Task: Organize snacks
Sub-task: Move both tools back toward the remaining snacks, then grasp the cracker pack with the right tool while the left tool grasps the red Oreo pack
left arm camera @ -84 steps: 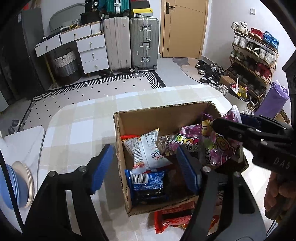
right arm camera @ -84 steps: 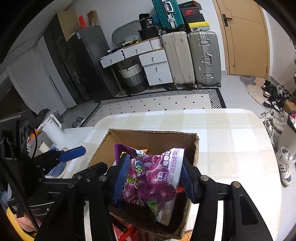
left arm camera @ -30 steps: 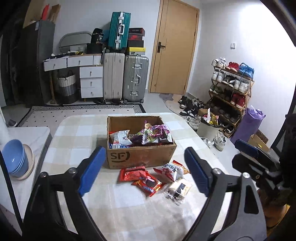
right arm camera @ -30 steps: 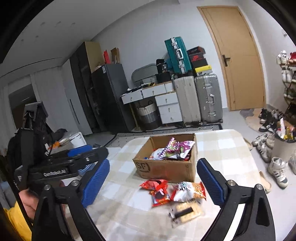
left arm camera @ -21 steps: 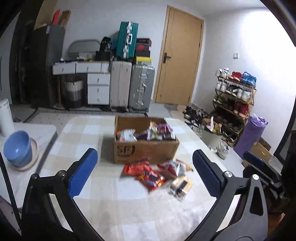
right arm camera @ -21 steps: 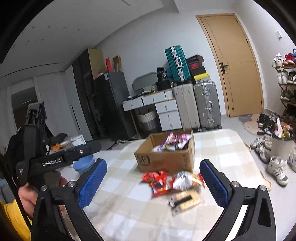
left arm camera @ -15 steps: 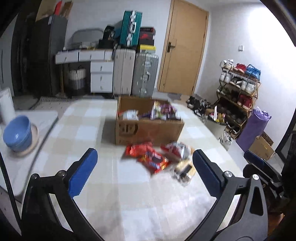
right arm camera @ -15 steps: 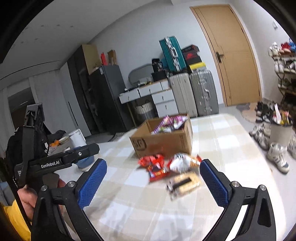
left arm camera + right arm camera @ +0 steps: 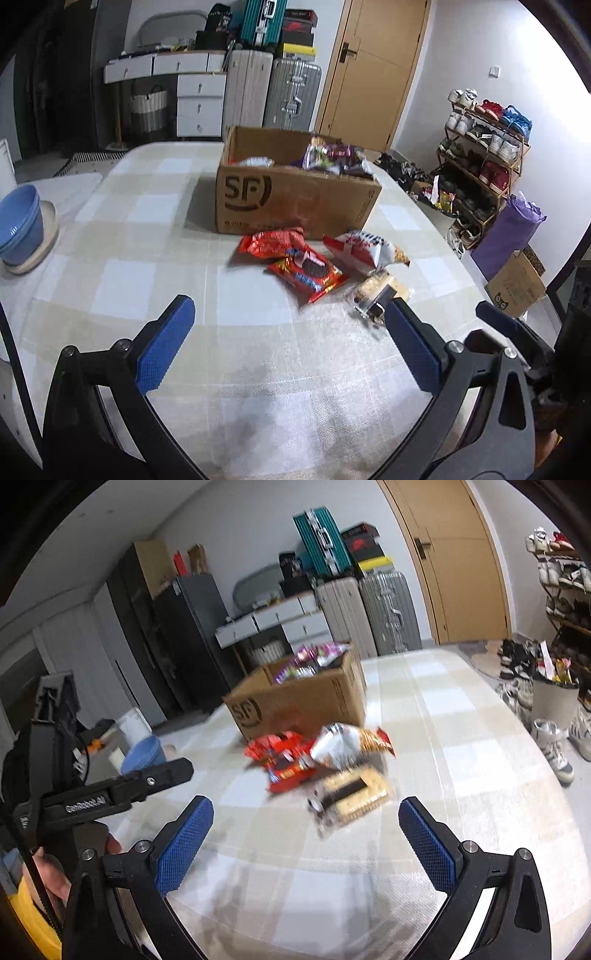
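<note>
A cardboard box [image 9: 295, 201] marked SF stands on the checked table and holds several snack bags, a purple one [image 9: 332, 155] on top. In front of it lie a red bag [image 9: 273, 243], a red cookie pack [image 9: 306, 273], a white and red bag [image 9: 358, 247] and a clear cracker pack [image 9: 380, 291]. My left gripper [image 9: 291, 343] is open and empty, low over the table short of the packs. My right gripper [image 9: 303, 838] is open and empty, just short of the cracker pack [image 9: 351, 790]. The box also shows in the right wrist view [image 9: 299, 701].
Stacked blue bowls [image 9: 16, 221] sit on a side table at the left. Suitcases [image 9: 273, 92] and drawers [image 9: 199, 96] stand by the far wall. A shoe rack [image 9: 480, 155] and a purple bag [image 9: 509, 229] stand right of the table.
The right gripper let go of the purple bag in the box. Both grippers pulled back from the box, opened wide, then dropped low toward the packs on the table.
</note>
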Available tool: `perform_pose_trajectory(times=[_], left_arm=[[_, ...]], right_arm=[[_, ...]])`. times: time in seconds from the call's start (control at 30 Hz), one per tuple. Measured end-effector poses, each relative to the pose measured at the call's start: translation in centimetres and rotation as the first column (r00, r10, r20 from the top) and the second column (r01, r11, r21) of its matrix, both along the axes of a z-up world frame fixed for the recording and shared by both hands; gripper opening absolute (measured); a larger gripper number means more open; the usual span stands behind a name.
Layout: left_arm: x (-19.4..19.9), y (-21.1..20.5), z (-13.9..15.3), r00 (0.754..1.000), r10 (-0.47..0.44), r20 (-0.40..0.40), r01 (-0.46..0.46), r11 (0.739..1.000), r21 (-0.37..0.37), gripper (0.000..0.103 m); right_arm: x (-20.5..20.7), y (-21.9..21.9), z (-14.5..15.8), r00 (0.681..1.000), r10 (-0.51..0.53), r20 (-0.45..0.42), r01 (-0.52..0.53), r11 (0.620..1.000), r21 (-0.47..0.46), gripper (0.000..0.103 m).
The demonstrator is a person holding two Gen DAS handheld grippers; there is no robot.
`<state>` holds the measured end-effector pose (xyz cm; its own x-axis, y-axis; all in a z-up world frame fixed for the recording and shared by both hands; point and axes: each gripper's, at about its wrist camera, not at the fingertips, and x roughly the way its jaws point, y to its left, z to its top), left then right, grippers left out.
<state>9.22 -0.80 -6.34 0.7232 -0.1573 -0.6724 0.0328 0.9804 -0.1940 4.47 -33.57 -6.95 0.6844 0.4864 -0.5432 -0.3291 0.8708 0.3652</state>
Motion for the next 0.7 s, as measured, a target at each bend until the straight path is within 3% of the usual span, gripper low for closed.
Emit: perform_pose_trajectory(times=[0.37,0.5,0.6,0.7], left_arm=[[3.5,-0.7,-4.6,0.996,-0.004,-0.093,0.002,1.000,-0.017,0.103],[4.8,-0.7,-6.1,0.994,-0.003,-0.112,0.001,1.000,-0.022,0.103],[5.8,-1.0,-7.0,0.992,-0.011,-0.127,0.008,1.000,-0.026,0.103],[7.0,-1.3,-7.7,0.991,-0.018,-0.134,0.015,1.000,-0.020,0.103]], right_arm=[[4.3,-0.1,-3.6,0.989,-0.016,-0.149,0.012,0.999,-0.029,0.102],[6.2,0.8,-4.3,0.985,-0.002,-0.171,-0.019,0.993,-0.116,0.102],[7.7,2.5,-4.6,0.989,0.002,-0.151,-0.045,0.960,-0.278,0.102],[8.6,3.8,-4.9,0.990,0.038,-0.135,-0.082,0.938,-0.337,0.102]])
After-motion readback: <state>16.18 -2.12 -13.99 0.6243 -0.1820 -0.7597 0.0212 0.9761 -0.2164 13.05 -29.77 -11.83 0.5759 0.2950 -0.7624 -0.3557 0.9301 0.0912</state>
